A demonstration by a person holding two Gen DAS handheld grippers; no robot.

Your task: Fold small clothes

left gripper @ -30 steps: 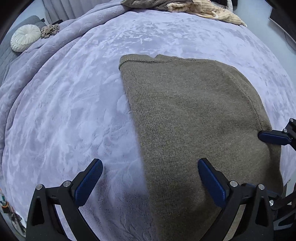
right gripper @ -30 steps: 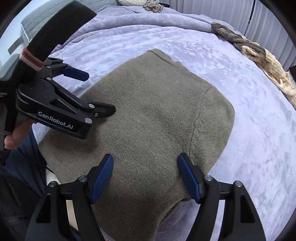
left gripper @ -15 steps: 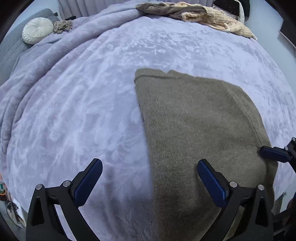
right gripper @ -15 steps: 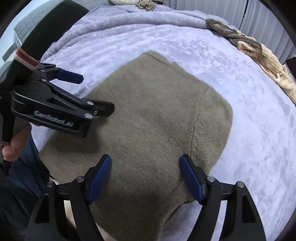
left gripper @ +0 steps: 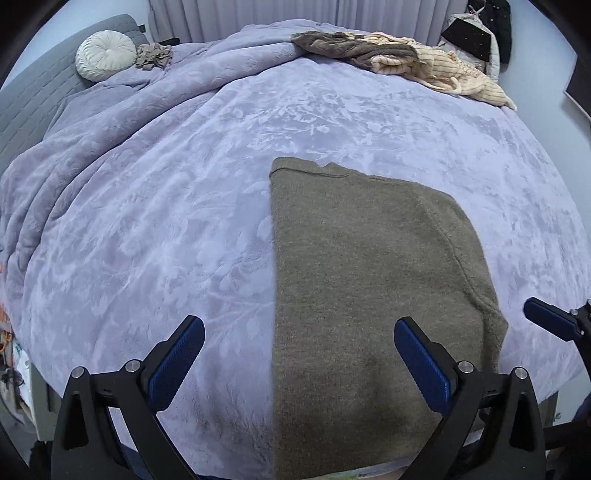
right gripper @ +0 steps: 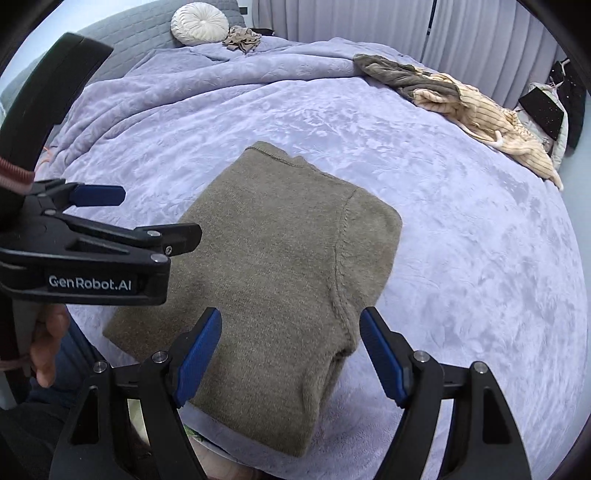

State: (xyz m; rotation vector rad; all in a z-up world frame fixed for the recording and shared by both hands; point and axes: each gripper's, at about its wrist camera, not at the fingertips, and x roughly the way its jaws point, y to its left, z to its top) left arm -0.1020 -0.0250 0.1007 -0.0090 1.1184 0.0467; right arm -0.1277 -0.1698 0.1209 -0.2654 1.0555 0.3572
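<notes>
The right gripper [right gripper: 290,356] is closest in its own view. Its two blue pads are far apart and nothing is between them. It hangs over the near edge of the sweater [right gripper: 266,266] and does not touch it.

The left gripper [left gripper: 297,363] is wide open too, and it has hold of nothing. One pad is above the blanket [left gripper: 147,221] and the other is above the sweater. In the right view this gripper shows from the side, and white letters on its black body say "GenRobot.AI". A hand [right gripper: 46,345] holds it from below.

The sweater is brown-green and folded into a neat block. It lies flat on the purple blanket, close to the near edge of the bed.

Farther off, by the far side of the bed, is a pile of clothes [left gripper: 402,62], some brown and some cream with stripes. At the head of the bed sit a round white cushion [left gripper: 105,59] and, just beside it, a small crumpled brown cloth [left gripper: 153,55]. Pale curtains [right gripper: 480,33] hang behind it all.
</notes>
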